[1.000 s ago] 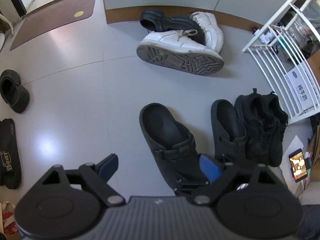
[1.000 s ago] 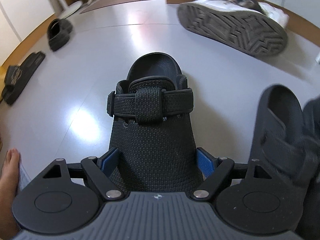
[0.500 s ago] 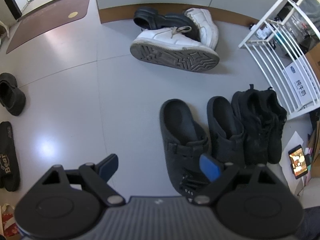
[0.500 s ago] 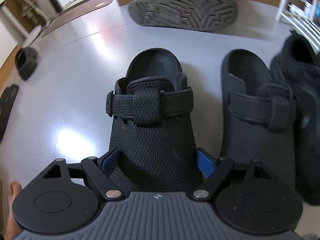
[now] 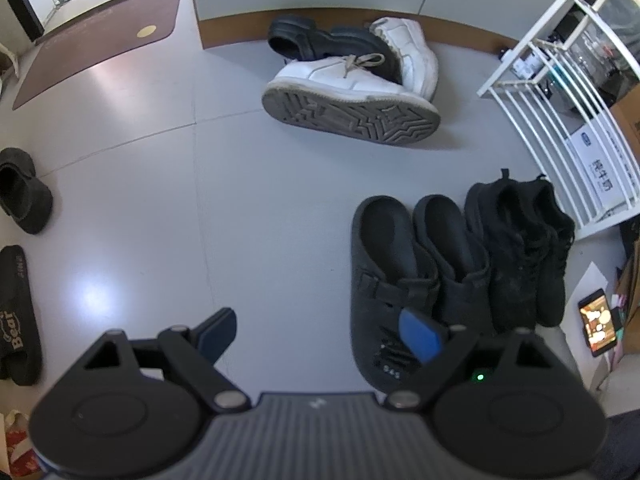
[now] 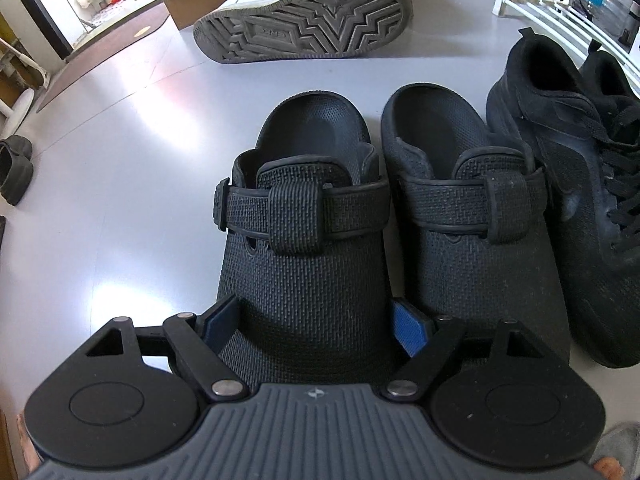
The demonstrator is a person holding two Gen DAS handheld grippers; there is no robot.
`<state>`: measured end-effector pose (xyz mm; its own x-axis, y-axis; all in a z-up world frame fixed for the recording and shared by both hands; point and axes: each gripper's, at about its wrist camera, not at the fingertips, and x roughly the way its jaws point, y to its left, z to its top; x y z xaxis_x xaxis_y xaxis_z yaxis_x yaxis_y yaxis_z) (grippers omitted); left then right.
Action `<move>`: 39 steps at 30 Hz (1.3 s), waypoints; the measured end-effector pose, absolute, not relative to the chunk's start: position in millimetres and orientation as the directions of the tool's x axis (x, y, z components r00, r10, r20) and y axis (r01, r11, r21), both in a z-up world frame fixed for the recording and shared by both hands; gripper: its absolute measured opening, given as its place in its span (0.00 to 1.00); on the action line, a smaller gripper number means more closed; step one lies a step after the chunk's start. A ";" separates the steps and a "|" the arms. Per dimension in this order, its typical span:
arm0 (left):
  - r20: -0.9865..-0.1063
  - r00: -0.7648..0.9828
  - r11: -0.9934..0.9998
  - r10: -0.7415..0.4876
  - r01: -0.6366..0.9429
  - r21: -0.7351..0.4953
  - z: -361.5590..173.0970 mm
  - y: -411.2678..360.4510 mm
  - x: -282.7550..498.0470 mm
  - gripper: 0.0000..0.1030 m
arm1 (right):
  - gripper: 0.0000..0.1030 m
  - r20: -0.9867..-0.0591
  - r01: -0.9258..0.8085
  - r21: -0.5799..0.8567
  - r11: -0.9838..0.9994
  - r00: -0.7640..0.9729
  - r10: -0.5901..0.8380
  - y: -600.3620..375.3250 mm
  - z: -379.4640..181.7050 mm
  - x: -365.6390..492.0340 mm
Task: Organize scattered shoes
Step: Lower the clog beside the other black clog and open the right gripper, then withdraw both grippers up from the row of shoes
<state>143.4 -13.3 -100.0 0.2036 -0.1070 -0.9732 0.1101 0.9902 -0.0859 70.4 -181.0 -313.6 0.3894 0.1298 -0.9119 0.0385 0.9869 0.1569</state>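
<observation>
My right gripper (image 6: 314,326) is shut on the toe of a black strapped clog (image 6: 308,248). The clog rests on the grey floor right beside its matching clog (image 6: 472,232). Both clogs show in the left wrist view, the held one (image 5: 384,276) left of its mate (image 5: 452,256). A pair of black sneakers (image 5: 524,248) stands to their right. My left gripper (image 5: 320,330) is open and empty above the floor, left of the clogs.
A white sneaker (image 5: 348,108) lies on its side by the far wall with another white shoe (image 5: 408,52) and a black clog (image 5: 320,40). A dark slipper (image 5: 24,192) and a black slide (image 5: 16,316) lie at left. A white rack (image 5: 560,112) stands at right. A phone (image 5: 598,322) lies on the floor.
My right gripper has swung the held clog to the right and straightened it until it sits parallel beside its mate. The left gripper stayed open and shifted slightly.
</observation>
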 end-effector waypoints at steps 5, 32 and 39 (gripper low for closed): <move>-0.971 0.216 0.993 -0.101 0.089 -0.083 -96.7 -5.7 143.6 0.88 | 0.84 -0.915 0.052 0.192 0.980 0.371 0.160 -189.6 -313.3 71.9; -0.896 0.323 0.945 -0.304 0.222 -0.240 -12.1 -31.4 124.2 0.93 | 0.87 -0.921 0.016 0.024 1.000 0.389 0.016 -249.3 -109.1 60.8; -0.896 0.351 0.950 -0.272 0.245 -0.193 -2.1 -18.0 122.3 0.94 | 0.87 -0.905 -0.035 0.054 0.998 0.422 0.064 -240.7 -51.5 45.7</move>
